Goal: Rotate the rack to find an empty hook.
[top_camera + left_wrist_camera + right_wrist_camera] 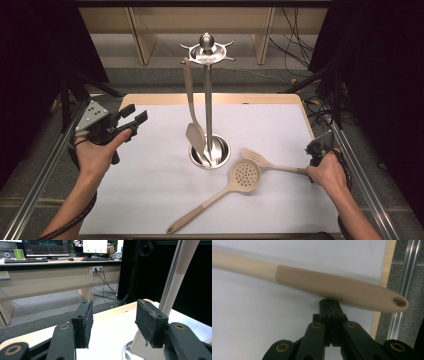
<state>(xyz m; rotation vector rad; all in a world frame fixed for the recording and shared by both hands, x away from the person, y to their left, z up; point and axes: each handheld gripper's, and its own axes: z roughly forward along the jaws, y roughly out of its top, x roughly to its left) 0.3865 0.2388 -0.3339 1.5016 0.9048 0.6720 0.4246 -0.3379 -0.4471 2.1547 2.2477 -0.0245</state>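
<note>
We kept the right tool (331,305) shut and empty against the slotted spatula's handle (332,287), nudging it, while the left tool (113,322) waited open and empty.

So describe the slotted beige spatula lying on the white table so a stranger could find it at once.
Start at the tall steel utensil stand in the middle of the white table. Right of its round base lie two beige tools. The slotted beige spatula is the farther one, handle towards the right gripper; its flat head has long slits, whereas the round beige skimmer has small holes.

Table brightly lit, surroundings dark; frames slightly soft.
</note>
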